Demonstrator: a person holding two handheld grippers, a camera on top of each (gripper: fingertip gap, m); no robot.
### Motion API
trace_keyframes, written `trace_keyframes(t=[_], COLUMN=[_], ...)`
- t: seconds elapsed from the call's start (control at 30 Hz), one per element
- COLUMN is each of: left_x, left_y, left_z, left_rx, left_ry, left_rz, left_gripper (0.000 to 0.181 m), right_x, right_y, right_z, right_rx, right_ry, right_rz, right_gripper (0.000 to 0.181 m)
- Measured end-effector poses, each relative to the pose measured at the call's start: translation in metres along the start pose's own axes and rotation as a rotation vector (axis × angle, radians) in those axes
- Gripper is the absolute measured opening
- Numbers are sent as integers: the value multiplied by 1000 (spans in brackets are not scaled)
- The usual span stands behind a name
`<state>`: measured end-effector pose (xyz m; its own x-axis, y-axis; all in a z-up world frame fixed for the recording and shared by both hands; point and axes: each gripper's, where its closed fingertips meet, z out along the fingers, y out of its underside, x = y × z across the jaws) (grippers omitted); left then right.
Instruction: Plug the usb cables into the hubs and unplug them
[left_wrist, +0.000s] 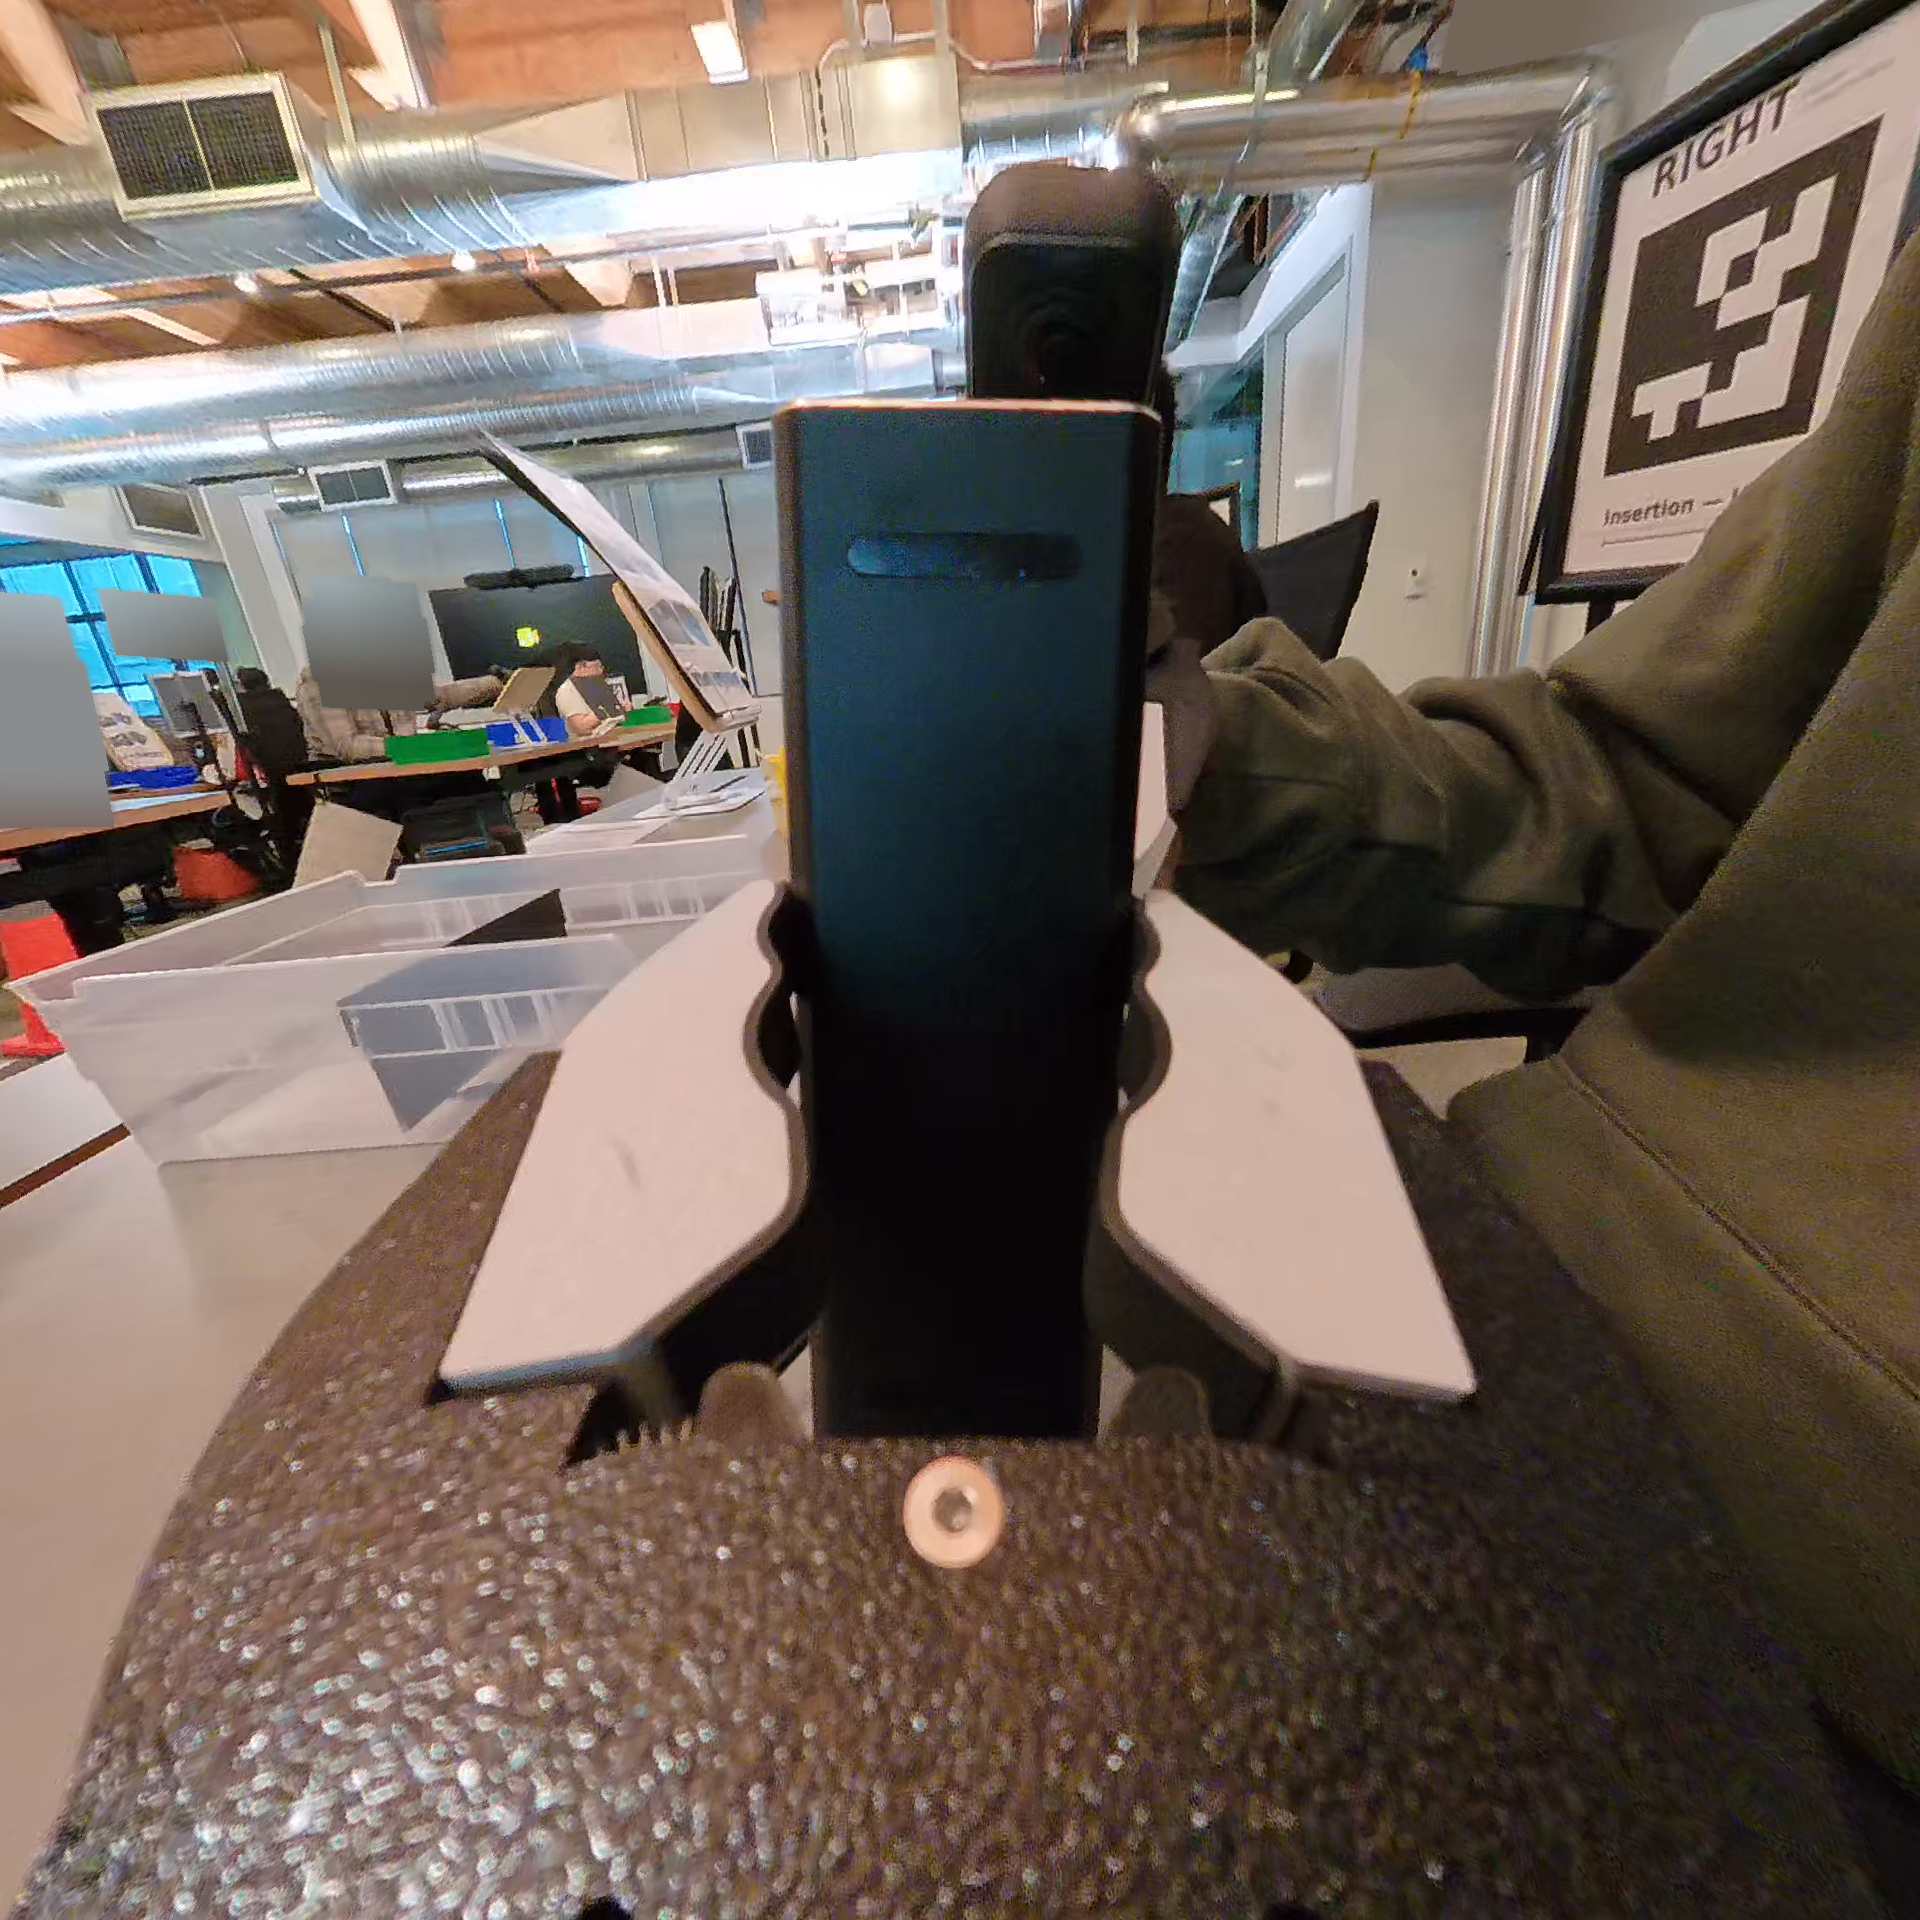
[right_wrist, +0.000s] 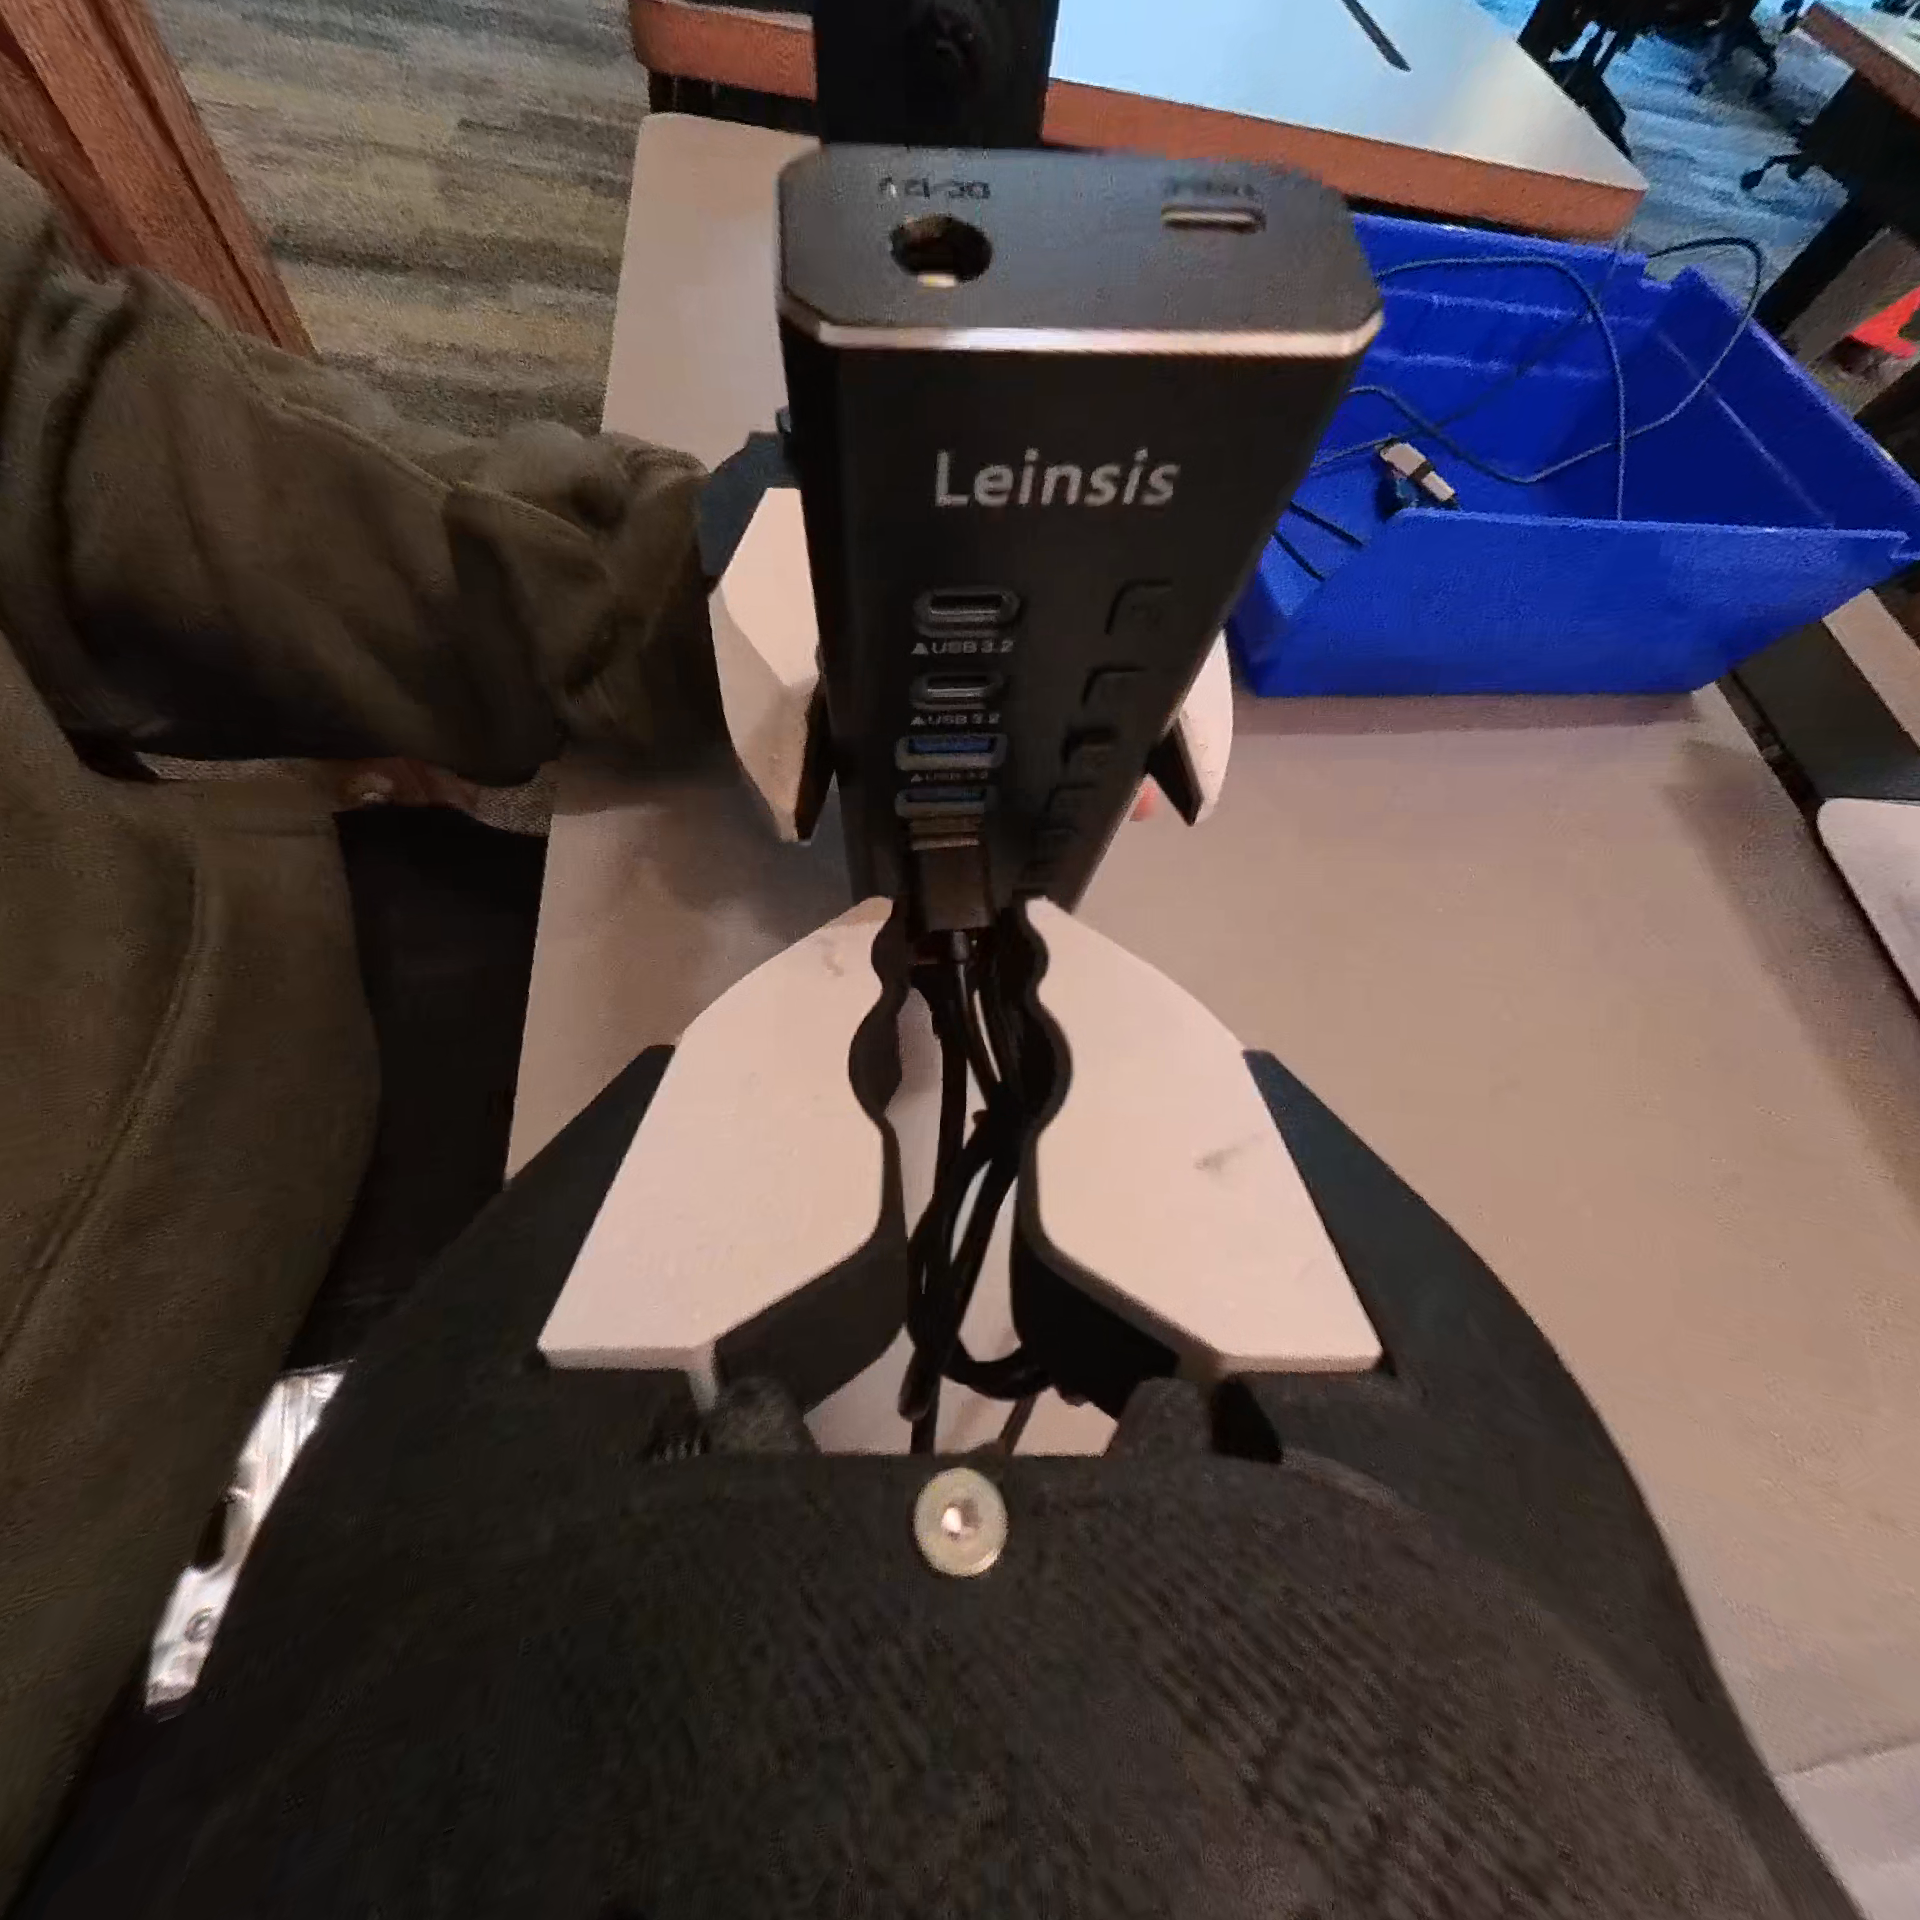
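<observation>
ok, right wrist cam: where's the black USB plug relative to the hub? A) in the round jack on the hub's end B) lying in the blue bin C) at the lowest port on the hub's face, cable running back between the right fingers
C: the black USB plug sits at the lowest port of the hub, its cable pinched in the right gripper.

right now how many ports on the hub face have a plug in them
1: of five visible ports on the hub, only the lowest holds a USB plug, just ahead of the right gripper. Lower ports may be hidden.

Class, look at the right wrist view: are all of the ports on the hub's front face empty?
No: a black USB plug sits in the lowest port of the hub, its cable running down between the hand-held gripper's fingers.
</observation>
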<state>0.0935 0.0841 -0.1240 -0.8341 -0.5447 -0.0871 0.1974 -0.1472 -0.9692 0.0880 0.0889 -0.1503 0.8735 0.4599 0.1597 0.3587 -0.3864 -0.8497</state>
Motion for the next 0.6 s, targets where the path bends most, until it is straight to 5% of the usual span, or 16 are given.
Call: trace_keyframes(t=[0.27,0.6], left_x=[6,3], left_y=[-3,25], left_z=[-2,5], left_rx=[31,-229], left_ry=[38,-14], left_rz=[4,25], left_gripper=[59,60], right_x=[-8,-4], right_y=[-3,3], right_z=[2,-11], right_rx=[0,-223], right_ry=[-67,-6], right_rz=[0,-192], right_gripper=[15,14])
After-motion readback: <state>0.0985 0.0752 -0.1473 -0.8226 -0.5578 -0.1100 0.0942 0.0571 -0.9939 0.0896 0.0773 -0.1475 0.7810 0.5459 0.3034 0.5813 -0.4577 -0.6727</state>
